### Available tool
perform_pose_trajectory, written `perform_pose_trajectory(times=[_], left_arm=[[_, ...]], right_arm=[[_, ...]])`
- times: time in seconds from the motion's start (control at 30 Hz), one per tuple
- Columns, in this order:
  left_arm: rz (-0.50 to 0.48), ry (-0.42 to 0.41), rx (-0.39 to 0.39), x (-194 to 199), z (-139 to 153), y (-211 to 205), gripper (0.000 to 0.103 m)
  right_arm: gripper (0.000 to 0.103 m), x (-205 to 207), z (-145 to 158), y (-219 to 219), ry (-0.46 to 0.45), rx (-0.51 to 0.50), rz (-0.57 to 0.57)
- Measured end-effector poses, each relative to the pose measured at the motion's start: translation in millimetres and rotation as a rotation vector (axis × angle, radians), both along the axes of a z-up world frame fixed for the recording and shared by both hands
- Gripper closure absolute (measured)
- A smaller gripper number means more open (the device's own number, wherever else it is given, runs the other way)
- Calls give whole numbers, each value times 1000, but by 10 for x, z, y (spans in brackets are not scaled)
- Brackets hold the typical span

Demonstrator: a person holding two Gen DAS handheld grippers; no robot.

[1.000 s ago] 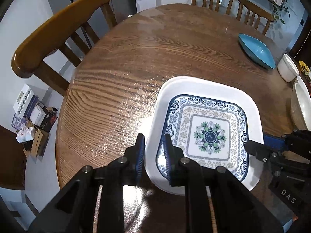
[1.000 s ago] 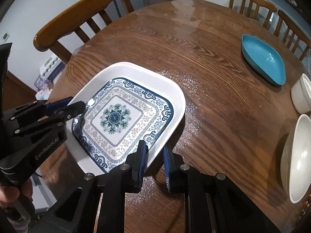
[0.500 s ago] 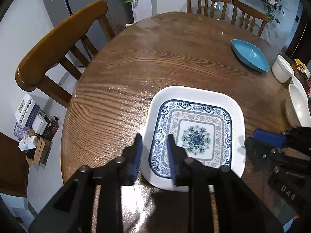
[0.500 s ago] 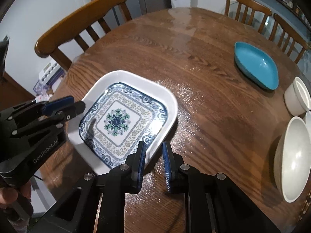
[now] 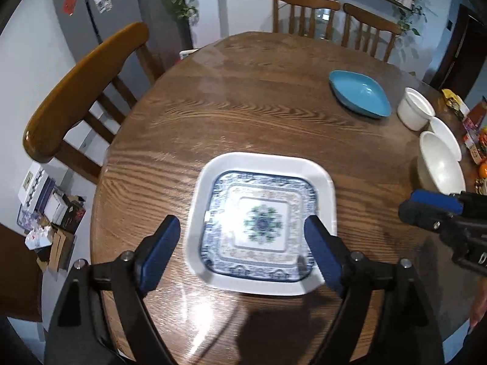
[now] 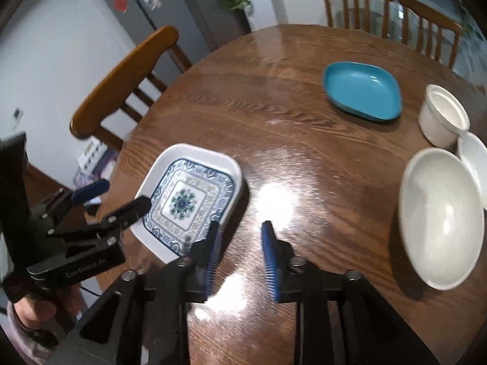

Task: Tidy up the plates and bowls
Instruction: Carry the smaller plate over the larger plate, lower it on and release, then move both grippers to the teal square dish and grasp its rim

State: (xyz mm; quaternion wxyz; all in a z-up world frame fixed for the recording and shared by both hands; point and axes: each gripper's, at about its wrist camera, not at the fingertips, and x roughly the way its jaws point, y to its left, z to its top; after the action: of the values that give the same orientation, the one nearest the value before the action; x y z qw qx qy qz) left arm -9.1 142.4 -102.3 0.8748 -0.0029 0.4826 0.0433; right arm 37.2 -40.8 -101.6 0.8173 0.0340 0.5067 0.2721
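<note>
**Patterned plate lies free on worktop**

Left wrist view: the left gripper [image 5: 242, 238] hovers with fingers wide above the square blue-patterned plate [image 5: 261, 223], flat on the worktop [image 5: 243, 115].

Right wrist view: the right gripper [image 6: 239, 254], fingers wide, holds nothing; plate at near left.

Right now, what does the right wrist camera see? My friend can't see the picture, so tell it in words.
A square patterned plate lies flat on a round wooden table, with the open right gripper just in front of it and the open left gripper at its left edge. A blue dish and three white bowls sit to the right.
</note>
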Motion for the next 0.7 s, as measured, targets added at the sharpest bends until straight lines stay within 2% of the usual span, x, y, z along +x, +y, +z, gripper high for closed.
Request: perform_pose_trajectory(times=[0.07, 0.27, 0.57, 0.7], left_arm=[[-19, 3, -4, 12, 27, -104, 20], [-71, -2, -17, 47, 115, -417, 10], [-153, -23, -9, 112, 281, -885, 8], [-179, -36, -13, 171, 395, -1046, 1]], right_arm=[[62, -3, 40, -128, -3, 16, -30], [61, -24, 191, -593, -31, 62, -119], [60, -69, 368, -1138, -75, 73, -214], [60, -66, 497, -1357, -100, 59, -240]])
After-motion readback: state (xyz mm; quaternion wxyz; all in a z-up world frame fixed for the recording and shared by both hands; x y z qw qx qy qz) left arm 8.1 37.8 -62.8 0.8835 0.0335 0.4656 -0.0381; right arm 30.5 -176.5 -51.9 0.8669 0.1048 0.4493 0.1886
